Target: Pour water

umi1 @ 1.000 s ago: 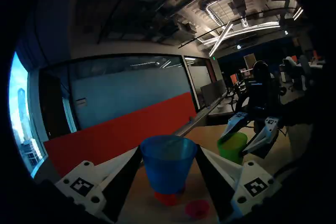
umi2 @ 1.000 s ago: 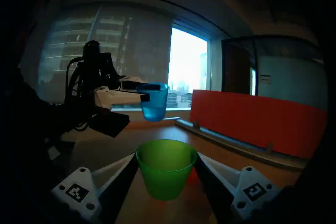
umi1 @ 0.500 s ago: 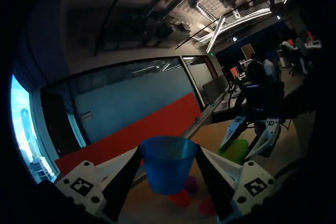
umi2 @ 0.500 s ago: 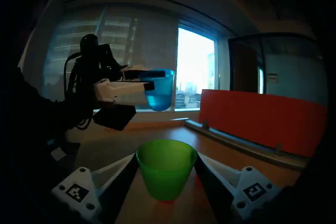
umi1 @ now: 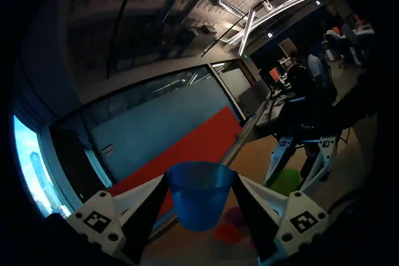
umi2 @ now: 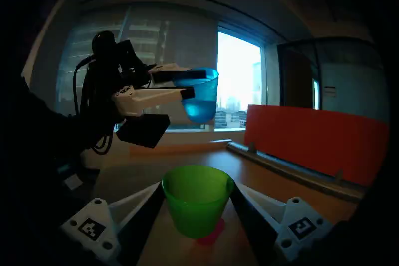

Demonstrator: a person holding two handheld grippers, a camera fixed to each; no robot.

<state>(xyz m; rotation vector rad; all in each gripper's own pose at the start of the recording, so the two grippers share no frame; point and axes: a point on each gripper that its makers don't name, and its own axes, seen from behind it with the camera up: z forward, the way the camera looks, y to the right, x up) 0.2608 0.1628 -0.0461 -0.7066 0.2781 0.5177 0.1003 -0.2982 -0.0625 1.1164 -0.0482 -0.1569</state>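
Note:
My left gripper point(umi1: 199, 198) is shut on a translucent blue cup point(umi1: 200, 194), held up in the air and starting to tilt. In the right gripper view the same blue cup point(umi2: 201, 95) hangs high at upper centre between the left gripper's white fingers point(umi2: 149, 95), with water in its lower part. My right gripper point(umi2: 198, 201) is shut on a green cup point(umi2: 198, 198), upright and low over the wooden table point(umi2: 259, 181). Seen from the left gripper view, the green cup point(umi1: 286, 181) sits lower right between the right gripper's fingers point(umi1: 278, 156).
A red partition point(umi2: 319, 138) runs along the table's far edge, with a bright window point(umi2: 238, 79) behind. Pink and red cups point(umi1: 232, 226) lie on the table under the blue cup; a pink one point(umi2: 212, 231) shows beside the green cup. A person's dark sleeve point(umi2: 45, 131) is at left.
The left gripper has risen and tilted with the blue cup, which now hangs higher and closer above the green cup. The right gripper has stayed nearly still with the green cup.

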